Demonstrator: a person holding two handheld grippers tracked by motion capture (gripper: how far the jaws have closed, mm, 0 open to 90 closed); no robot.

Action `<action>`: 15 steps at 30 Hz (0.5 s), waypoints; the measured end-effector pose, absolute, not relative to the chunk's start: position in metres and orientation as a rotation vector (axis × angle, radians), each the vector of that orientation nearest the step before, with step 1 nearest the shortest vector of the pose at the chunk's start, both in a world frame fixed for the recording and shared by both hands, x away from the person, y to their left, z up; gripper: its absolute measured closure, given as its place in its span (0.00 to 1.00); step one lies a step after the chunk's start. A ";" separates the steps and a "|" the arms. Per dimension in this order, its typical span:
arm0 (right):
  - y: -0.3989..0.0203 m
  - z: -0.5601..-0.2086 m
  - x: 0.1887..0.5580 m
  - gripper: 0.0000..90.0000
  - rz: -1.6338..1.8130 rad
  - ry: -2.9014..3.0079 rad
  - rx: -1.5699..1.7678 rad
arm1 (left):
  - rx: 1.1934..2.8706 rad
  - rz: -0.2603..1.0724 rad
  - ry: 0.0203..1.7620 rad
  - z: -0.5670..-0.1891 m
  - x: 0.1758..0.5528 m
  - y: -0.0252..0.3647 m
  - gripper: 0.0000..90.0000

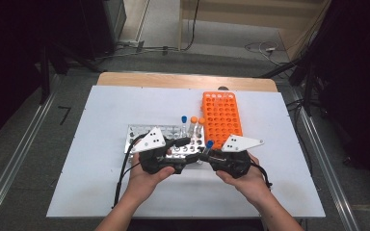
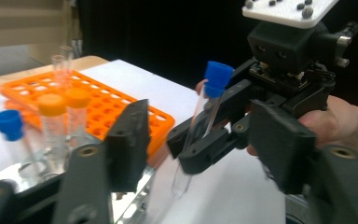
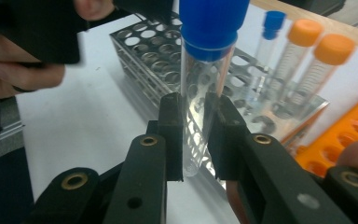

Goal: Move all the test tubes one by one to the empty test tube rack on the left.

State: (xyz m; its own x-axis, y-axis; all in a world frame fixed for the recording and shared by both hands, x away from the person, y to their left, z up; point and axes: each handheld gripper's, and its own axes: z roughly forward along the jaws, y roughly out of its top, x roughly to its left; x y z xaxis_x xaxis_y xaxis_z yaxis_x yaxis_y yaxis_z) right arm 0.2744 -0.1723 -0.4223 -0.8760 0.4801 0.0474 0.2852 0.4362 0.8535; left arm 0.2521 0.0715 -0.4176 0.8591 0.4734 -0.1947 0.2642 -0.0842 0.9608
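The right claw [image 3: 195, 135] pinches a clear, round-bottomed tube [image 3: 200, 107] just below its blue screw cap [image 3: 213, 25] — upright, so the cap stays free. The left claw [image 2: 205, 149] stands half-spread just in front of it, jaws either side of the tube without touching, probably to take it over. Behind both sits the perforated metal rack [image 3: 158, 60]; beyond it, the orange plastic rack [image 1: 220, 115] on the white worktop [image 1: 101, 144].

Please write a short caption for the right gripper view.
Right gripper clamps a blue-capped tube above the metal rack.
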 end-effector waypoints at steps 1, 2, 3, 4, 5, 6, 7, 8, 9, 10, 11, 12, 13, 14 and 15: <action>-0.170 -0.422 0.273 0.83 1.418 2.494 0.668 | 1.679 0.183 0.574 -0.418 0.252 0.070 0.50; -0.168 -0.423 0.272 0.83 1.420 2.499 0.654 | 1.679 0.180 0.571 -0.418 0.252 0.069 0.52; -0.166 -0.423 0.271 0.83 1.422 2.506 0.651 | 1.679 0.177 0.568 -0.418 0.252 0.068 0.54; -0.164 -0.423 0.269 0.83 1.423 2.514 0.642 | 1.681 0.173 0.563 -0.418 0.252 0.067 0.55; -0.162 -0.423 0.268 0.83 1.424 2.523 0.639 | 1.680 0.171 0.561 -0.419 0.252 0.066 0.57; -0.160 -0.424 0.267 0.83 1.424 2.529 0.630 | 1.684 0.167 0.555 -0.418 0.252 0.066 0.59; -0.159 -0.424 0.266 0.83 1.424 2.533 0.621 | 1.684 0.162 0.551 -0.418 0.252 0.065 0.60; -0.157 -0.424 0.265 0.83 1.427 2.535 0.613 | 1.690 0.158 0.546 -0.418 0.252 0.064 0.62; -0.156 -0.424 0.264 0.83 1.426 2.540 0.610 | 1.691 0.153 0.541 -0.418 0.252 0.064 0.64; -0.155 -0.424 0.263 0.83 1.431 2.542 0.609 | 1.693 0.149 0.537 -0.418 0.252 0.063 0.66; -0.154 -0.424 0.263 0.83 1.434 2.549 0.609 | 1.696 0.142 0.532 -0.418 0.252 0.063 0.69; -0.154 -0.424 0.262 0.83 1.437 2.552 0.608 | 1.697 0.136 0.528 -0.418 0.252 0.062 0.71; -0.153 -0.424 0.262 0.83 1.440 2.553 0.599 | 1.703 0.136 0.524 -0.418 0.252 0.062 0.72; -0.152 -0.424 0.261 0.83 1.441 2.554 0.599 | 1.703 0.135 0.524 -0.418 0.252 0.061 0.73; -0.152 -0.424 0.260 0.83 1.441 2.558 0.596 | 1.707 0.137 0.521 -0.418 0.252 0.061 0.74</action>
